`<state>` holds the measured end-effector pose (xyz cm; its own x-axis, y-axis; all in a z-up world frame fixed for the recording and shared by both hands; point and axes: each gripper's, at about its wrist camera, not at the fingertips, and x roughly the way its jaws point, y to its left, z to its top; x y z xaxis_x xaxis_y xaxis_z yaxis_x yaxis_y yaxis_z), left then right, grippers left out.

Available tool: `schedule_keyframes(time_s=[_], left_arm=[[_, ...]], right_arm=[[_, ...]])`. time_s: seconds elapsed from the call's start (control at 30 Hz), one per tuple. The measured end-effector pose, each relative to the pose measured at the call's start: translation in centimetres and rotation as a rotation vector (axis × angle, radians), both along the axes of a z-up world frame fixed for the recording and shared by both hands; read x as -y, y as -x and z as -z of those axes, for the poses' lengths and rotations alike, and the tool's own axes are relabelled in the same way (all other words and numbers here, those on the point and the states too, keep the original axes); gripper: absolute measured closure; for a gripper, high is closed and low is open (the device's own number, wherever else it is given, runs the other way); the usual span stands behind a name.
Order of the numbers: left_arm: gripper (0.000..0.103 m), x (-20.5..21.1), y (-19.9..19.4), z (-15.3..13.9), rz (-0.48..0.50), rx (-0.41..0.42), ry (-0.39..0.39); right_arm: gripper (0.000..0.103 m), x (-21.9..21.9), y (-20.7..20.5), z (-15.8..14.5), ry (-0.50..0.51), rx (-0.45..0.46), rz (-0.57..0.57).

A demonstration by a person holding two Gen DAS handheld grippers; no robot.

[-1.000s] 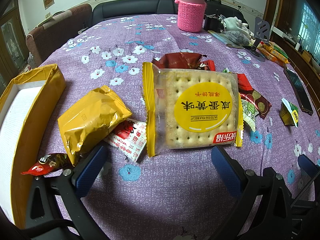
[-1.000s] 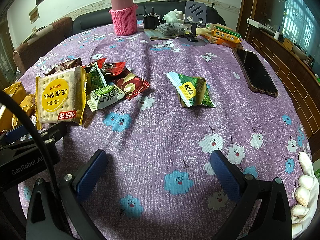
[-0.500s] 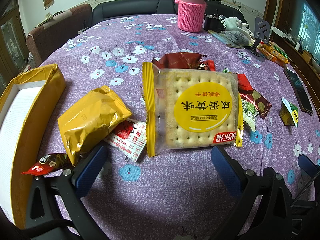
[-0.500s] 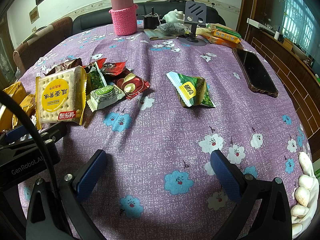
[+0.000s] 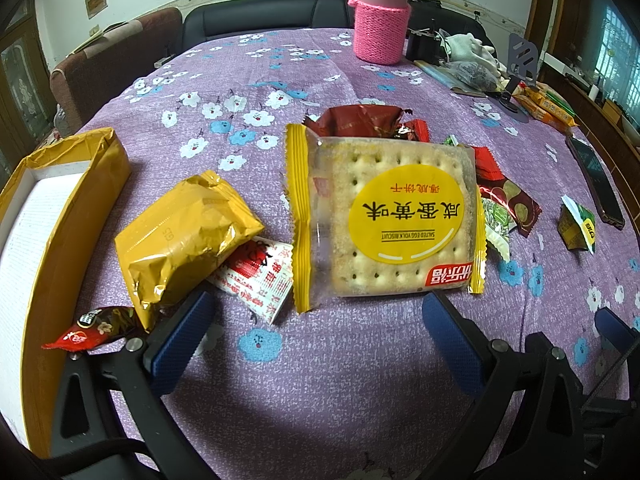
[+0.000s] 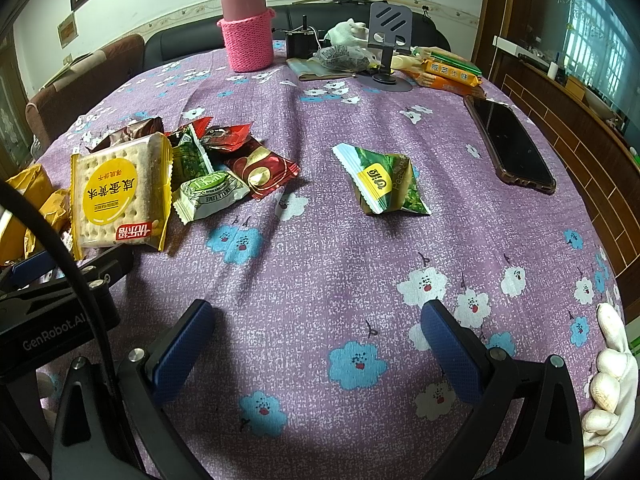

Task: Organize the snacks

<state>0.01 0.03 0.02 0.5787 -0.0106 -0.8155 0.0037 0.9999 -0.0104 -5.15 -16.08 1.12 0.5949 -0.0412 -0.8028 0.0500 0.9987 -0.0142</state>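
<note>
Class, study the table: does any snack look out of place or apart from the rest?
Yes. The green pea packet lies alone on the cloth, apart from the pile around the biscuit pack. No snack is in the yellow box yet. Nothing looks spilled or torn.

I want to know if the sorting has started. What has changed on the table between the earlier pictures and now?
Nothing has visibly changed. The left gripper and right gripper hang open over the purple tablecloth, holding nothing. The salted egg yolk biscuit pack, the gold foil packet and the green pea snack packet lie where they were, and the yellow box has not moved.
</note>
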Motion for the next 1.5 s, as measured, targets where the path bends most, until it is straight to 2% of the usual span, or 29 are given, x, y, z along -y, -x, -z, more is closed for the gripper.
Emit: schedule_keyframes(time_s=[0.3, 0.5, 0.83, 1.07, 1.1, 1.17, 1.3, 1.37, 1.43, 1.5], left_arm=[[0.0, -0.2, 0.0, -0.2, 0.044, -0.058, -0.004], [0.0, -0.2, 0.1, -0.1, 0.065, -0.063, -0.008], [0.0, -0.1, 0.0, -0.1, 0.04, -0.055, -0.01], [0.0, -0.8, 0.9, -0.2, 0.023, -0.11, -0.01], [0.0, -1.0, 1.2, -0.2, 0.025, -0.122, -0.003], [0.0, -1.6, 2.3, -0.8, 0.051, -0.125, 0.058], [0.016, -2.3, 4.8, -2.8, 0.082, -0.095, 0.169], [0.019, -3.0, 6.4, -4.2, 0.106, -0.071, 0.235], [0.024, -3.4, 7.8, -5.5, 0.151, -0.052, 0.251], [0.024, -4.1, 9.1, -6.9, 0.17, -0.007, 0.232]], right_arm=[[0.0, 0.0, 0.0, 0.0, 0.0, 0.0, 0.0], [0.0, 0.0, 0.0, 0.0, 0.0, 0.0, 0.0], [0.0, 0.0, 0.0, 0.0, 0.001, 0.0, 0.0], [0.0, 0.0, 0.0, 0.0, 0.001, 0.0, 0.0], [0.0, 0.0, 0.0, 0.0, 0.001, 0.0, 0.0], [0.0, 0.0, 0.0, 0.0, 0.001, 0.0, 0.0], [0.0, -0.1, 0.0, 0.0, 0.001, 0.0, 0.0], [0.0, 0.0, 0.0, 0.0, 0.0, 0.0, 0.0], [0.0, 0.0, 0.0, 0.0, 0.0, -0.001, 0.0], [0.0, 0.0, -0.1, -0.1, 0.001, -0.003, -0.007]])
